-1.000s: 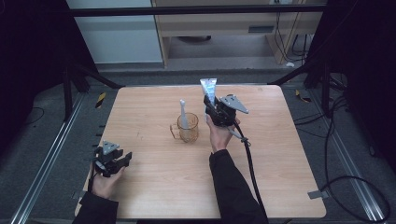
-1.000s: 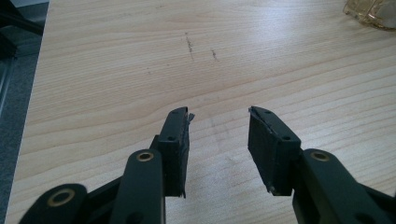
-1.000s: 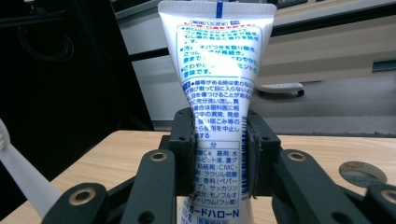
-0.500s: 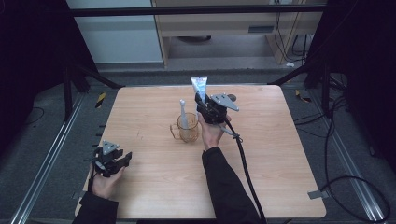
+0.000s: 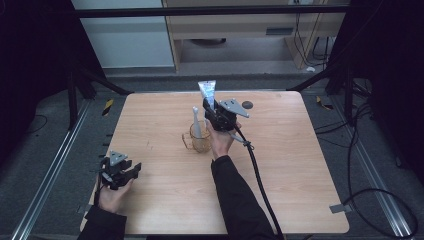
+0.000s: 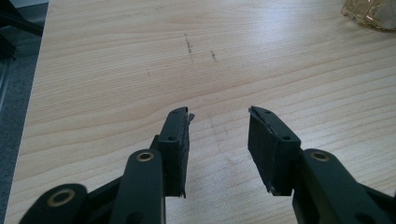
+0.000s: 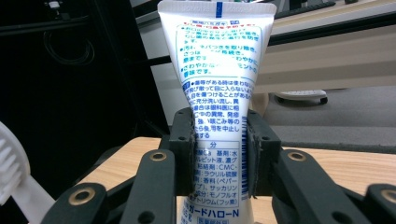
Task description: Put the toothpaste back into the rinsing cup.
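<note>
The wooden table (image 5: 300, 190) lies mostly bare, with wide room toward its right edge. Near the centre stands a glass cup (image 5: 200, 141) holding a toothbrush (image 5: 196, 122). Just beside it, the right gripper (image 5: 214, 107) pinches an upright toothpaste tube (image 7: 217, 93). The left gripper (image 6: 219, 135), jaws spread and empty, rests near the left front edge.

We see a glossy plastic tube (image 7: 215, 93), a clear amber plastic cup (image 5: 200, 140) — and a matt, scuffed wooden table (image 6: 116, 70).
</note>
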The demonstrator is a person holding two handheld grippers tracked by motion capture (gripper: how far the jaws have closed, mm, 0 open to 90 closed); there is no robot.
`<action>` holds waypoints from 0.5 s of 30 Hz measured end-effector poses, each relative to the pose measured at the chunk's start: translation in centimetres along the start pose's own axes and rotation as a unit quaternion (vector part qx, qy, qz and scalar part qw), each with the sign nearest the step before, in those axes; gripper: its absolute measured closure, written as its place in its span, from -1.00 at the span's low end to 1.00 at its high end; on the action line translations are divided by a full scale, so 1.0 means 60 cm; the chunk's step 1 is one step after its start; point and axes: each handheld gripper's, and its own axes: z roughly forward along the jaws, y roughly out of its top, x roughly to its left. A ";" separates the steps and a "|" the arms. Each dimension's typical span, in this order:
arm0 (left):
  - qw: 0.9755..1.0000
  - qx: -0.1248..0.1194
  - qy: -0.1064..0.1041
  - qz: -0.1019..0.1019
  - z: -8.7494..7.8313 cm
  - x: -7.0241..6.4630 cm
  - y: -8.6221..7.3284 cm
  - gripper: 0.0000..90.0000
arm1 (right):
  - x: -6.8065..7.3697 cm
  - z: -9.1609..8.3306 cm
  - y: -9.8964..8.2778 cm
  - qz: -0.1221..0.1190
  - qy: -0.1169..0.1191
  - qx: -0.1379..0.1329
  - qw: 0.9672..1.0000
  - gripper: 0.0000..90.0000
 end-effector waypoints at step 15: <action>1.000 0.000 0.000 0.000 0.000 0.000 0.000 0.28 | 0.007 0.016 -0.022 -0.003 0.004 0.021 1.000 0.53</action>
